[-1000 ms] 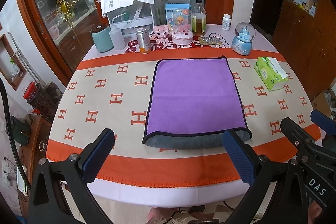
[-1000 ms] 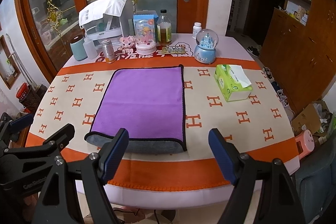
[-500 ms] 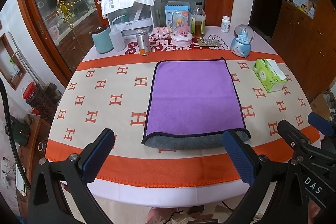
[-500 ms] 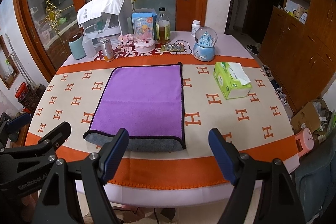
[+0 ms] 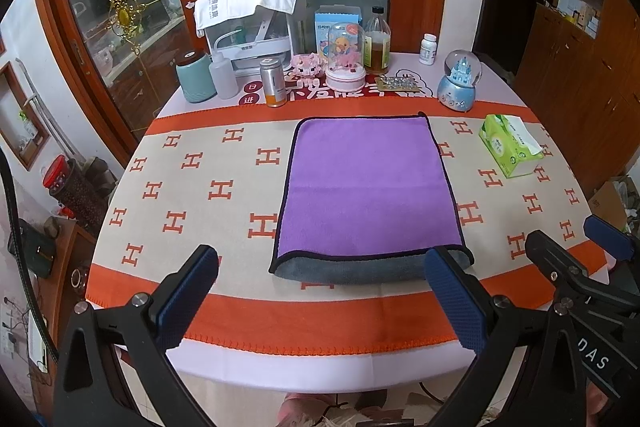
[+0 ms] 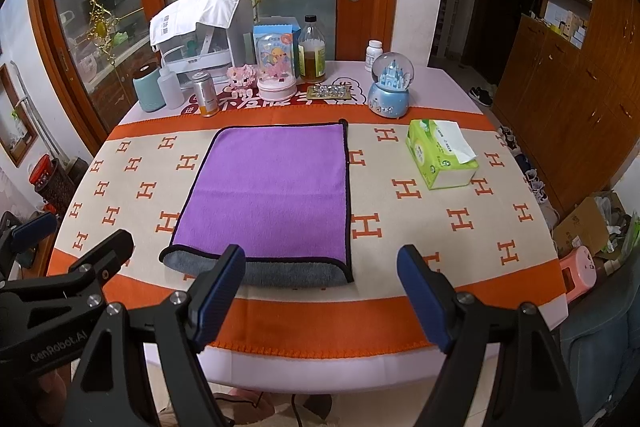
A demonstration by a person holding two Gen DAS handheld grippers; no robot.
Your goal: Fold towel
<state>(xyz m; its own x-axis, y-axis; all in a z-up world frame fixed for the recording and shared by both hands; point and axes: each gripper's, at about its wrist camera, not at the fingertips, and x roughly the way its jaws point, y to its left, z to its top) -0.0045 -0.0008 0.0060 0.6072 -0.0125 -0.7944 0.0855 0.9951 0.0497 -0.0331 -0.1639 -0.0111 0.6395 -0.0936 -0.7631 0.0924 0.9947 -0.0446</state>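
The purple, black-edged microfibre towel (image 5: 370, 183) lies folded mid-frame on the orange-and-cream H-patterned table (image 5: 192, 187), its grey underside showing along the near fold. At the bottom of each frame, the left gripper (image 5: 320, 297) and right gripper (image 6: 320, 291) hang with jaws wide apart, gripping nothing

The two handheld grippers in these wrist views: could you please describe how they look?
Both look alike: black angular frames with silver screw heads and two long fingers faced with textured blue pads. The left gripper shows white "GenRobot.AI" lettering on its body in the right wrist view; the right gripper shows white "DAS" lettering in the left wrist view. A thin black cable curves along the left wrist view's edge.
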